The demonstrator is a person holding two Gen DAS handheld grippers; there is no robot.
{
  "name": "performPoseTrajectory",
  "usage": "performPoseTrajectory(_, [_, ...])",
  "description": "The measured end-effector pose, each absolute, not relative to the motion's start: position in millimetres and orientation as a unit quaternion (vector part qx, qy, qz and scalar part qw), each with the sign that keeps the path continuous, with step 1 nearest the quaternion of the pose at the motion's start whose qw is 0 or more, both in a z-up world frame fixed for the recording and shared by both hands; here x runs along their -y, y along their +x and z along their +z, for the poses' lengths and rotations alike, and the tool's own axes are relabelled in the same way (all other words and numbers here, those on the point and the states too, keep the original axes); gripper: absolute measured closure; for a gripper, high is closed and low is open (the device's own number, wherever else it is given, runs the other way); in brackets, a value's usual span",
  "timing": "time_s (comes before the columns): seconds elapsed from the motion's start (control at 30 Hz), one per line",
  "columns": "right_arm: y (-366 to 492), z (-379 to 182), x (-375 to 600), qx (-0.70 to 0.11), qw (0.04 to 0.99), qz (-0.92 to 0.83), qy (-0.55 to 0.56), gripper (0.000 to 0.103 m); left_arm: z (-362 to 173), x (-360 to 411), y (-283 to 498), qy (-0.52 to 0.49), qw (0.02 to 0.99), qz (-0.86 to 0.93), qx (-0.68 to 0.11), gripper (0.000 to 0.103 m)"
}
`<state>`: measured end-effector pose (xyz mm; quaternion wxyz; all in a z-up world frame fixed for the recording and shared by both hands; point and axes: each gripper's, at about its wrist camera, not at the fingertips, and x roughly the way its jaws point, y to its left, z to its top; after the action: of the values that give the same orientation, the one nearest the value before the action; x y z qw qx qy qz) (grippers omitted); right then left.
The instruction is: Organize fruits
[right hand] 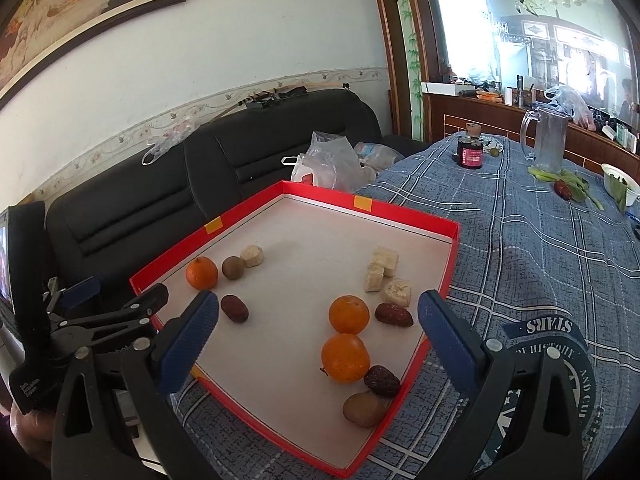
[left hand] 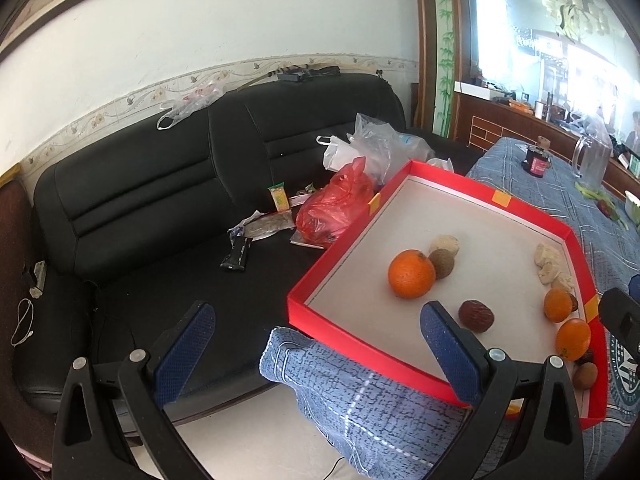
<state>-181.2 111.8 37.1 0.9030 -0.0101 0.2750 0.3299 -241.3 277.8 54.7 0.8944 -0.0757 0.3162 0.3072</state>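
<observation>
Left gripper (left hand: 316,356): black frame, blue dimpled pads (left hand: 184,352), jaws spread wide, nothing between them; it hangs over the near left corner of the tray (left hand: 340,338), where the cloth (left hand: 360,396) folds over the table edge. Right gripper (right hand: 318,340): same build, jaws also wide apart and empty, poised above the tray's near right part. Tray: shallow red cardboard box lid, white matte floor, yellow tape tabs on the rim, resting on a blue-grey woven plaid cloth. Fruit lies in two loose clusters. Left cluster: one orange (right hand: 202,273) with pebbled skin, a round brown fruit (right hand: 233,267) just beside it, a pale cut chunk (right hand: 252,256) touching that, and a wrinkled dark red date (right hand: 234,308) apart, nearer the rim. Right cluster: two oranges (right hand: 349,314) one behind the other, nearly touching; pale blocky chunks (right hand: 384,270) behind them; a glossy date (right hand: 394,315) to their right; another date (right hand: 382,380) and a smooth brown fruit (right hand: 364,409) in the near right corner, against the wall. Beyond the tray: black leather sofa (left hand: 160,200) strewn with plastic bags (left hand: 336,204) and wrappers. Far on the table: a dark bottle (right hand: 470,152) and a clear ribbed jug (right hand: 550,140).
</observation>
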Motion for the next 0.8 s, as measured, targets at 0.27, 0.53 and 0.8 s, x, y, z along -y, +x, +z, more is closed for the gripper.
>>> performPoseTrajectory(0.27, [-179, 42, -93, -0.263, 0.913, 0.313, 0.000, 0.003, 66, -259, -232, -0.056, 0.904, 0.287, -0.312, 0.000])
performPoseTrajectory(0.53, [-168, 45, -68, -0.267, 0.919, 0.290, 0.031, 0.003, 74, -243, -225, -0.043, 0.912, 0.265, -0.310, 0.000])
performPoseTrajectory(0.8, [-167, 46, -66, -0.270, 0.915, 0.298, 0.038, 0.003, 78, -240, -227, -0.040, 0.912, 0.268, -0.307, 0.000])
